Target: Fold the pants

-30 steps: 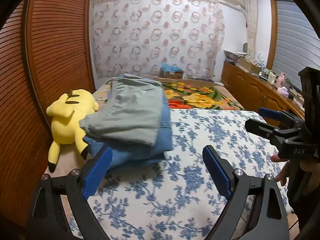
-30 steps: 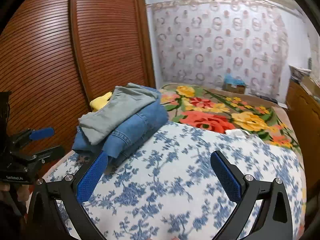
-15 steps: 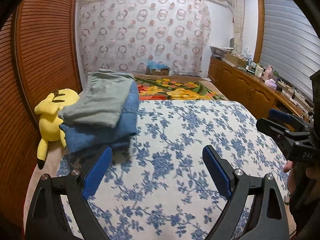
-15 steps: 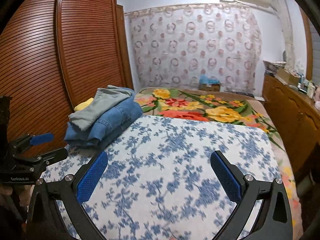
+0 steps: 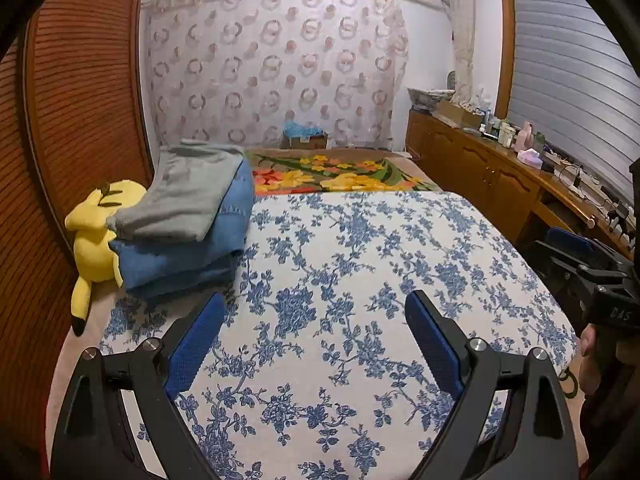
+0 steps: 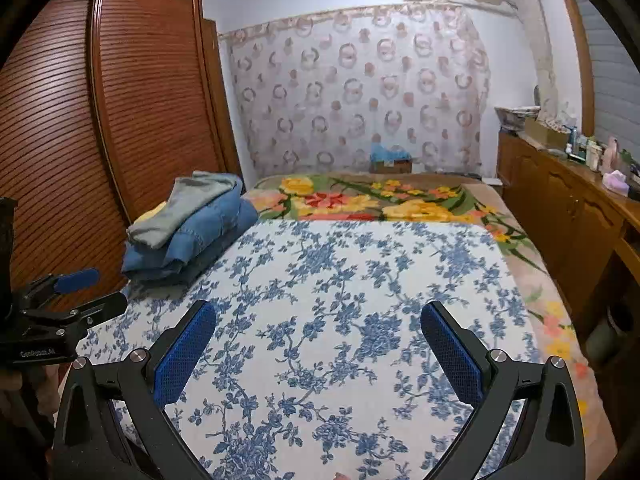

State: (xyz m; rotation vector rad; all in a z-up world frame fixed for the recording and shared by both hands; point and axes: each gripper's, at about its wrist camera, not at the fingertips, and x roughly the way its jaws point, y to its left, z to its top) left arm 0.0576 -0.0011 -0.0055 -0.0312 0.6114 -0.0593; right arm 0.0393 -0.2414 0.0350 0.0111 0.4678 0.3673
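Folded pants (image 5: 188,216) lie stacked, grey pair atop denim, at the bed's far-left edge beside a yellow plush toy (image 5: 94,240). Left gripper (image 5: 312,320) and right gripper (image 6: 318,330) stand wide, empty, above the floral sheet (image 5: 360,264), apart from the stack.

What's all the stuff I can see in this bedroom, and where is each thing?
Grey pants: one, folded, on top of the stack at the bed's left side.
Blue jeans: folded, denim, under the grey pants; count unclear.
Plush toy: one, yellow, between stack and wardrobe.
Bedsheet: one, white with blue flowers, covering the near bed.
Floral blanket: one, orange and yellow, beyond the sheet.
Wardrobe: brown slatted doors, left.
Cabinet: wooden, cluttered top, right wall.
Left gripper: black, blue pads, open, empty.
Right gripper: same, open, empty.
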